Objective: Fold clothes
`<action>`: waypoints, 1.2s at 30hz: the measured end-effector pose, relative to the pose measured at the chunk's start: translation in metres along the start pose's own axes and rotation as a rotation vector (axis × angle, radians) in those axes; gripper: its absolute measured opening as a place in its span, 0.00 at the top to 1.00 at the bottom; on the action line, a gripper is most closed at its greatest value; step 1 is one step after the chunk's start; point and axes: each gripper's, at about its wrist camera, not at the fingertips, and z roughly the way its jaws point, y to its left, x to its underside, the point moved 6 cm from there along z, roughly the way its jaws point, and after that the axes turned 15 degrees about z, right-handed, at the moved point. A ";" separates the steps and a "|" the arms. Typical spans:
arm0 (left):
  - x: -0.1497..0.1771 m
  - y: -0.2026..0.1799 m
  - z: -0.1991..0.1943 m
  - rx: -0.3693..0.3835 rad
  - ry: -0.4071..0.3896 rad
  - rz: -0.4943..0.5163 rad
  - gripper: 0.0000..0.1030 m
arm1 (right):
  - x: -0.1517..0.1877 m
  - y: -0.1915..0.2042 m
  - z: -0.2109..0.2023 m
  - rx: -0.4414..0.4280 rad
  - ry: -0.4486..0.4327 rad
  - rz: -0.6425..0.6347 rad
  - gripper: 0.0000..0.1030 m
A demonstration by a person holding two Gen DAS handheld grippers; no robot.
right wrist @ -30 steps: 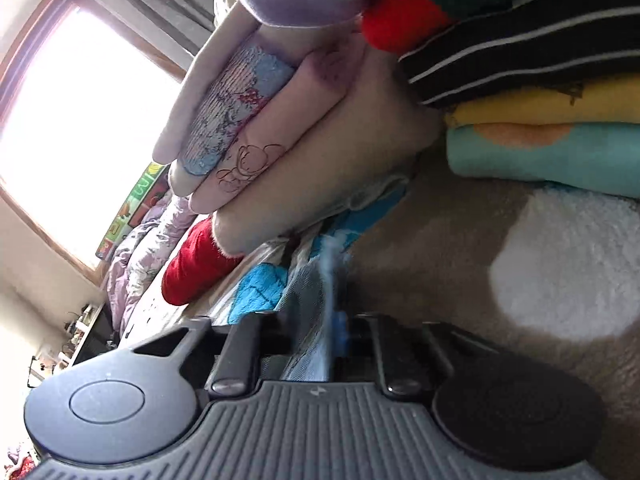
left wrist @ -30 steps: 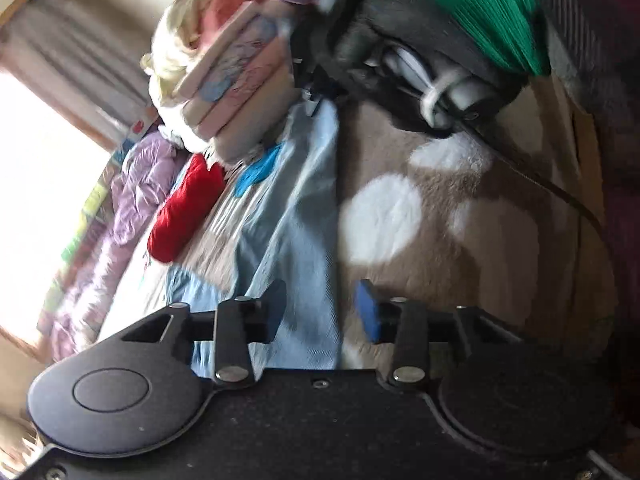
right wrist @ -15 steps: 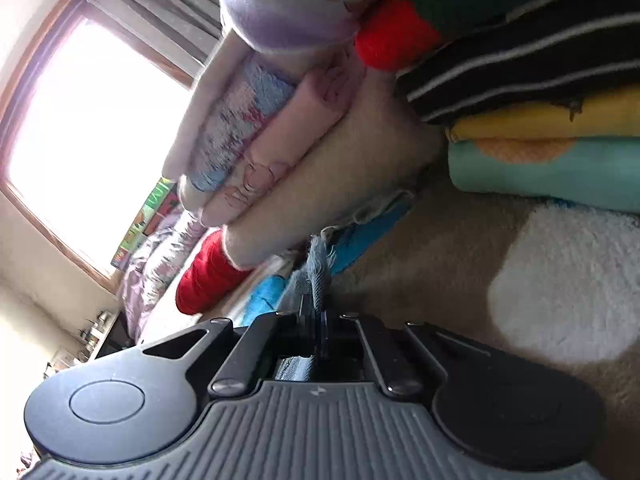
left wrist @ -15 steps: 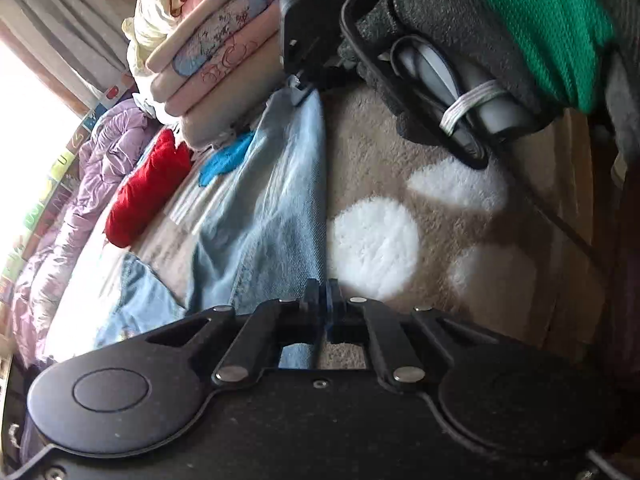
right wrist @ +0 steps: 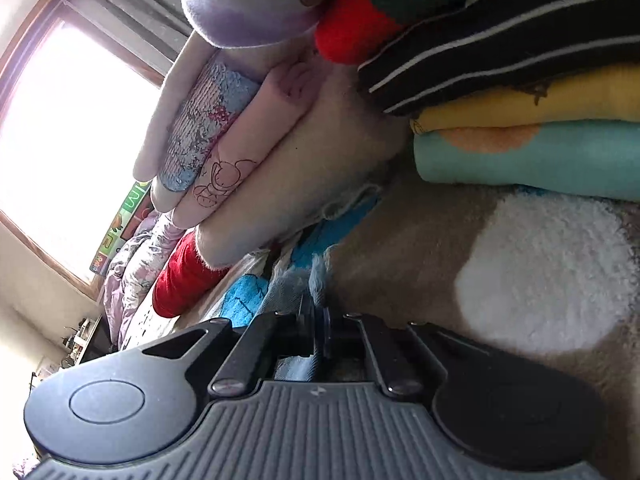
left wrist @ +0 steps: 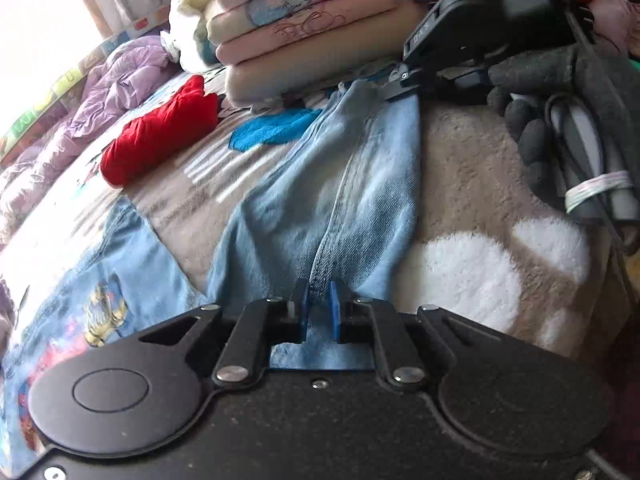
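Light blue jeans [left wrist: 340,184] lie stretched along the brown blanket with white spots [left wrist: 472,184]. My left gripper [left wrist: 317,304] has the near end's thick seam between its blue pads; the jaws are opening slightly, and the denim still fills the gap. At the far end my right gripper [left wrist: 402,80], held by a grey-gloved hand [left wrist: 560,92], pinches the other end. In the right wrist view, the right gripper [right wrist: 316,326] is shut on a thin fold of the jeans [right wrist: 288,292].
A stack of folded pink and beige clothes [left wrist: 312,28] rises behind the jeans. A red garment [left wrist: 160,136], a purple quilt [left wrist: 100,92] and more printed denim [left wrist: 100,280] lie to the left. Folded striped, yellow and teal pieces [right wrist: 520,152] stand near the right gripper.
My left gripper went from open above the jeans to closed on their seam. It then rolled and drew back, and the denim now stretches between both grippers. The right gripper kept still.
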 end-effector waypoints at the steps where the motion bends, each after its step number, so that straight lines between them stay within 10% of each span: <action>1: -0.005 0.004 -0.003 0.003 -0.012 -0.005 0.90 | 0.001 0.002 0.004 0.000 0.000 0.000 0.93; 11: -0.065 0.060 0.036 0.157 -0.104 -0.231 0.88 | 0.001 0.001 0.007 -0.009 -0.001 0.008 0.94; 21: -0.098 0.057 0.104 0.353 -0.053 -0.206 0.88 | -0.003 -0.004 0.007 -0.036 0.026 0.048 0.95; 36: -0.098 0.081 0.100 0.284 -0.126 -0.280 0.94 | -0.008 -0.006 -0.006 -0.029 -0.004 0.013 0.96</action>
